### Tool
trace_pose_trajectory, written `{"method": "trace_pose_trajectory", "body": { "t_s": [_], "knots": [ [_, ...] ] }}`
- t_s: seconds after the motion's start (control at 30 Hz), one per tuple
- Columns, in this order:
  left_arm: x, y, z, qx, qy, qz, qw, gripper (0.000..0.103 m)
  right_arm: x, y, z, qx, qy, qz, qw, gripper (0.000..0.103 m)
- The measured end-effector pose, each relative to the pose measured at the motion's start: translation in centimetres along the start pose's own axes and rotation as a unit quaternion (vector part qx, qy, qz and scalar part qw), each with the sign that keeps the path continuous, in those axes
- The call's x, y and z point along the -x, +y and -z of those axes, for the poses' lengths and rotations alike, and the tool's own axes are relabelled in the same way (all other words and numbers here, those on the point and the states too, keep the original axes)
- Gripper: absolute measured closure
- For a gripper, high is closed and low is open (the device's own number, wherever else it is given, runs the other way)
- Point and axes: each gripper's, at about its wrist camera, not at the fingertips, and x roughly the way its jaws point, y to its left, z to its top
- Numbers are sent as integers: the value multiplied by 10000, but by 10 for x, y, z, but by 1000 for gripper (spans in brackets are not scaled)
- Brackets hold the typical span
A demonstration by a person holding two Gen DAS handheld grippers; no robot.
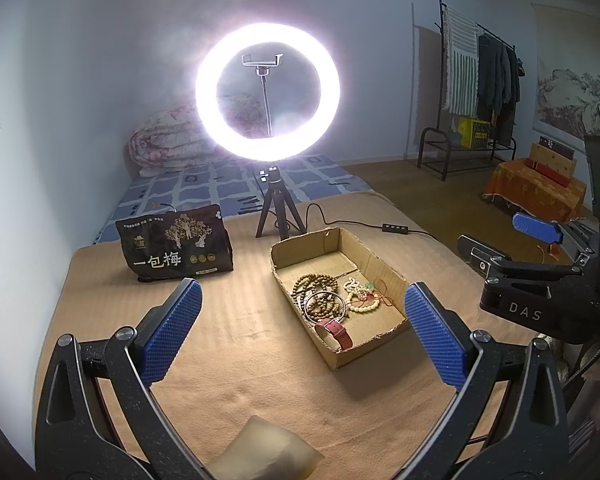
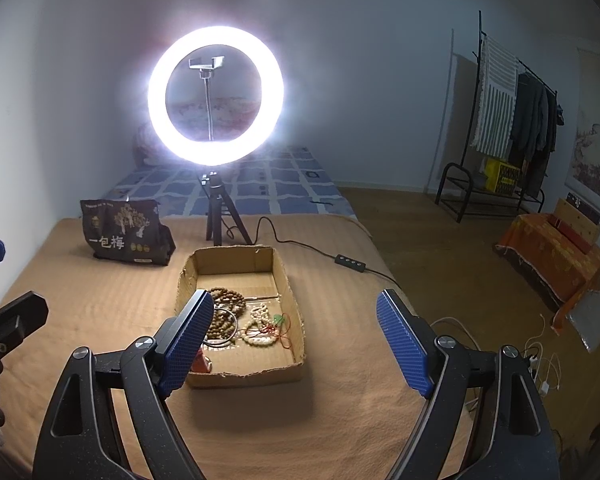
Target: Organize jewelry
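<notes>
A shallow cardboard box point(image 1: 384, 268) point(image 2: 288, 280) lies on the tan blanket. In it are brown wooden beads point(image 1: 316, 282) point(image 2: 228, 298), a metal bangle point(image 1: 325, 307), a white bead bracelet point(image 1: 360, 300) point(image 2: 260, 332) with red cord, and a red watch strap point(image 1: 336, 332). My left gripper point(image 1: 300, 320) is open and empty, above the blanket in front of the box. My right gripper point(image 2: 296, 340) is open and empty, in front of the box; its left finger hides part of the jewelry. The right gripper also shows at the right of the left wrist view point(image 1: 512, 240).
A lit ring light on a small tripod point(image 1: 268, 92) point(image 2: 216, 96) stands behind the box, its cable and switch point(image 2: 350, 261) running right. A dark snack bag point(image 1: 176, 246) point(image 2: 126, 236) stands back left. A pale folded cloth point(image 1: 264, 452) lies near me. The blanket's edge drops to the floor on the right.
</notes>
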Motion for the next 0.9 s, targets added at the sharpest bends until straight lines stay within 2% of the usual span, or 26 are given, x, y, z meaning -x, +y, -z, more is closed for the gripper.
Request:
{"method": "trace_pose_trajectory", "body": {
  "t_s": [0.9],
  "knots": [
    [0, -1, 2, -34, 18, 11, 10000, 0, 0, -6, 6, 24, 39, 36, 10000, 19]
  ]
}}
